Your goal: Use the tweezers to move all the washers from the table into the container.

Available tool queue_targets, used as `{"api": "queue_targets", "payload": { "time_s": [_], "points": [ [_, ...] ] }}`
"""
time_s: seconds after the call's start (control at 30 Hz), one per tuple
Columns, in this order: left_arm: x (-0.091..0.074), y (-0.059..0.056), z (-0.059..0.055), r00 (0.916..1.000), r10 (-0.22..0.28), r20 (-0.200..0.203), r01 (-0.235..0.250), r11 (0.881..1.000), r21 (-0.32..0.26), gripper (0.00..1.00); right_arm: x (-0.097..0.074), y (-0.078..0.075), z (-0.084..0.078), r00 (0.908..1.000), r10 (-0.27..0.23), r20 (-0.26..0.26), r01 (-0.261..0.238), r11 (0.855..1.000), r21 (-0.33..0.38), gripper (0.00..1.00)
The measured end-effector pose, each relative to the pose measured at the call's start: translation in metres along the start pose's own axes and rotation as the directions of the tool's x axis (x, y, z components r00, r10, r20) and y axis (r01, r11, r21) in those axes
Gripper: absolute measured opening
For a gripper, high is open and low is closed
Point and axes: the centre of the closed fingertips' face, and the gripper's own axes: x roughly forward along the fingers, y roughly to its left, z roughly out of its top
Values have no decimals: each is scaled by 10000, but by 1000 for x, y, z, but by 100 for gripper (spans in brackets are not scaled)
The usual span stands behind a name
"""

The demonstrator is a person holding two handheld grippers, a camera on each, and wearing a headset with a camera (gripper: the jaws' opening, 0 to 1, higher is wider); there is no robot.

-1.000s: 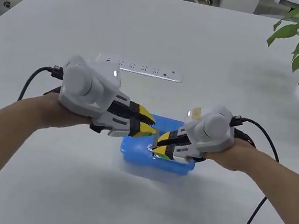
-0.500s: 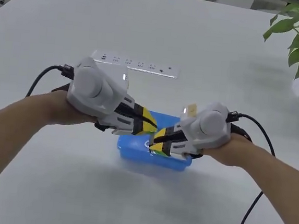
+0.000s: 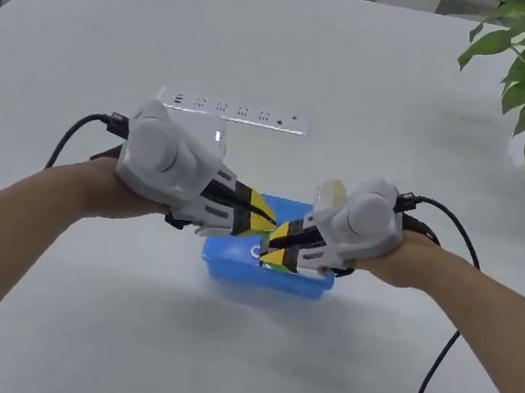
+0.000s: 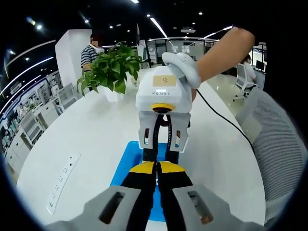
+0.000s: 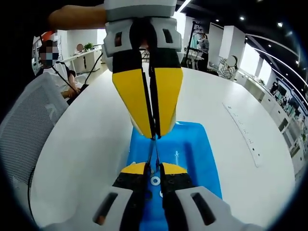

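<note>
Just one washer (image 5: 155, 181), one container (image 5: 192, 147).

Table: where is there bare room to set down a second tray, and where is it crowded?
Bare: table nearer than the blue container, and beyond the power strip. Crowded: over the container, where left gripper and right gripper meet at the tweezers.

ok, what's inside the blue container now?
One small silver washer lies on the floor of the blue plastic container, near the tips of the thin metal tweezers. The left gripper and right gripper cover part of the floor; more could be hidden.
</note>
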Motion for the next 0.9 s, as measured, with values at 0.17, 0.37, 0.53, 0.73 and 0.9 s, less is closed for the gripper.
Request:
{"api": "queue_targets", "payload": {
  "time_s": [0.17,0.37,0.53,0.73,0.9],
  "points": [
    [0,0,0,10000,-32,-52,32,10000,-1,5,-1,-1,0,10000,-49,12,49,10000,24,12],
    [-1,1,3,10000,-33,13,33,10000,-49,5,-4,-1,1,10000,-88,22,88,9999,61,14],
    [-3,2,7,10000,-48,87,49,9999,-105,5,-8,-1,2,9999,-141,65,141,9999,71,15],
    [-8,1,14,9998,-48,195,50,9999,-92,5,-14,0,7,9995,-246,172,245,9997,27,15],
    [-14,1,24,9994,-41,350,43,10000,-50,5,-21,0,14,9987,-375,340,377,9993,-36,15]
  ]
}}
